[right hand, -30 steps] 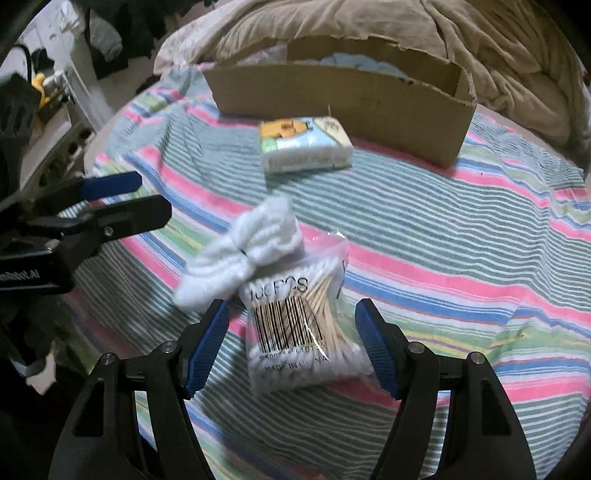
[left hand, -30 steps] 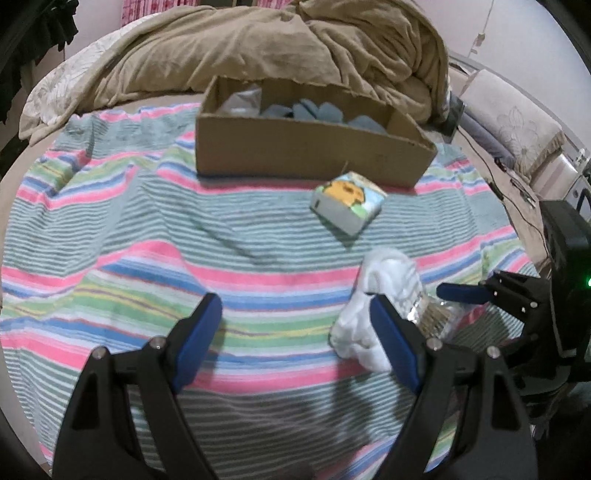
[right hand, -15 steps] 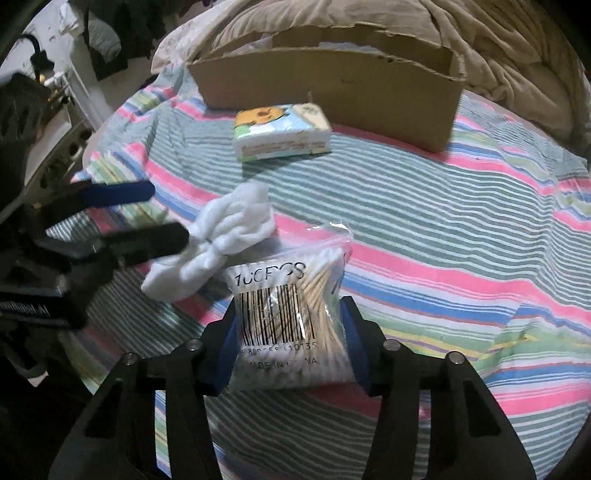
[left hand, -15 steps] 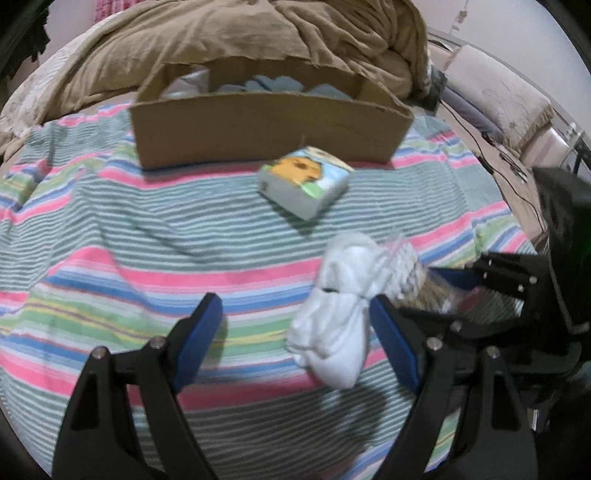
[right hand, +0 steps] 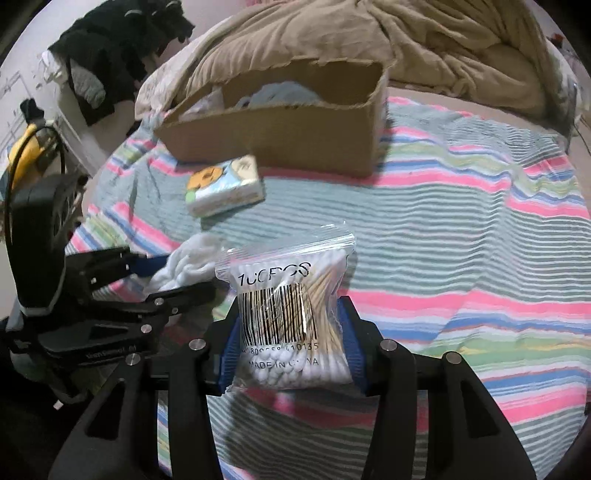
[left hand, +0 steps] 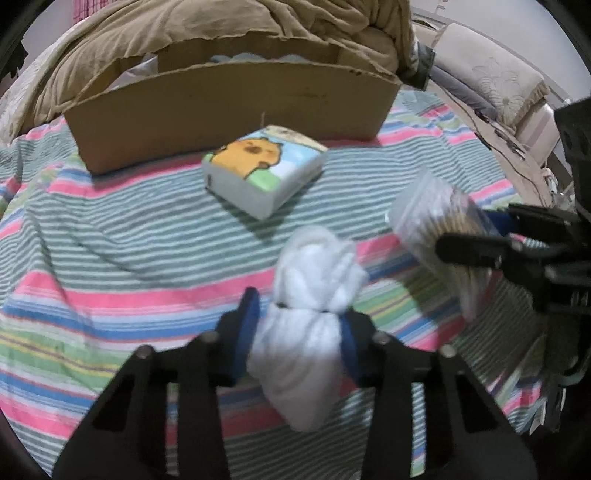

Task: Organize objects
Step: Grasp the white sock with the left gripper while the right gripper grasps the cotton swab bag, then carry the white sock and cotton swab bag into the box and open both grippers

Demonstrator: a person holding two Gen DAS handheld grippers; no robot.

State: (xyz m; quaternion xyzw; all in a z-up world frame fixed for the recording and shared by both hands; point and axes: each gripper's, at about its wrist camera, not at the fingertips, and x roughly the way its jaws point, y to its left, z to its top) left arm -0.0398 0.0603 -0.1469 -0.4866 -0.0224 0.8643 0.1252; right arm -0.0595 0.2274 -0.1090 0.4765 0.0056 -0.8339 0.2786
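My left gripper (left hand: 299, 317) is shut on a rolled white sock bundle (left hand: 314, 295) and holds it above the striped blanket (left hand: 110, 240). My right gripper (right hand: 290, 328) is shut on a clear bag of cotton swabs (right hand: 291, 314), also lifted; the bag shows at the right in the left wrist view (left hand: 439, 229). A tissue pack with an orange cartoon animal (left hand: 264, 170) lies on the blanket just in front of the open cardboard box (left hand: 229, 107). The box (right hand: 280, 129) holds pale cloth items.
A rumpled tan duvet (left hand: 240, 22) lies behind the box. Dark clothes (right hand: 118, 48) hang at the far left. A bedside cushion and cables (left hand: 491, 85) are off the bed's right side.
The left gripper closed on the sock bundle and lifted it. The right gripper, shut on the swab bag half a second ago, raised it. Both moved nearer the box.
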